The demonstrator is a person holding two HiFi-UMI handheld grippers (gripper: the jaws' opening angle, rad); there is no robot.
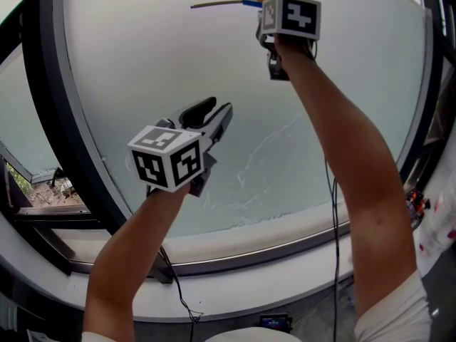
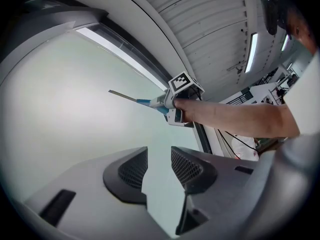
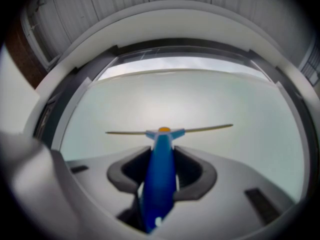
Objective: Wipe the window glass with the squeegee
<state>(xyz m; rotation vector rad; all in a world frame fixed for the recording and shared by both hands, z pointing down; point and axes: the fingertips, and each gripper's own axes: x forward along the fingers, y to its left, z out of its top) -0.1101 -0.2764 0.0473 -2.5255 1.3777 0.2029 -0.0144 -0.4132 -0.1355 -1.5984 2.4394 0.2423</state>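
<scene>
Your right gripper (image 3: pixel 161 158) is clamping the squeegee (image 3: pixel 159 189), with its two dark pads pressing on either side of the blue handle. The handle is running straight out between the jaws toward the window glass (image 1: pixel 164 70). The thin blade (image 3: pixel 200 128) is sitting crosswise at the handle's far end. In the right gripper view it is lying almost level, its right end tipping slightly up. In the head view you are holding this gripper high, arm stretched upward, with the blade near the top of the pane. None of the views is showing clearly whether the blade edge is actually touching the glass.

Your left gripper (image 2: pixel 159 165) is carrying nothing. Its jaws are standing a narrow gap apart, and only pale glass is showing between the meshed pads (image 2: pixel 134 169). You are holding it lower than the right one and to its left, well apart from the squeegee, with the jaws pointing at the middle of the pane.

Farther out, faint white smears (image 1: pixel 242 204) are trailing across the lower part of the glass, to the left of your right forearm. A dark frame (image 1: pixel 48 98) is curving around the pane, and a white sill (image 1: pixel 242 283) is lying beneath it. A black cable (image 1: pixel 333 219) is hanging down just beside your right arm. Through the side pane at the far left, a bit of the outdoors is showing, too small to make out.
</scene>
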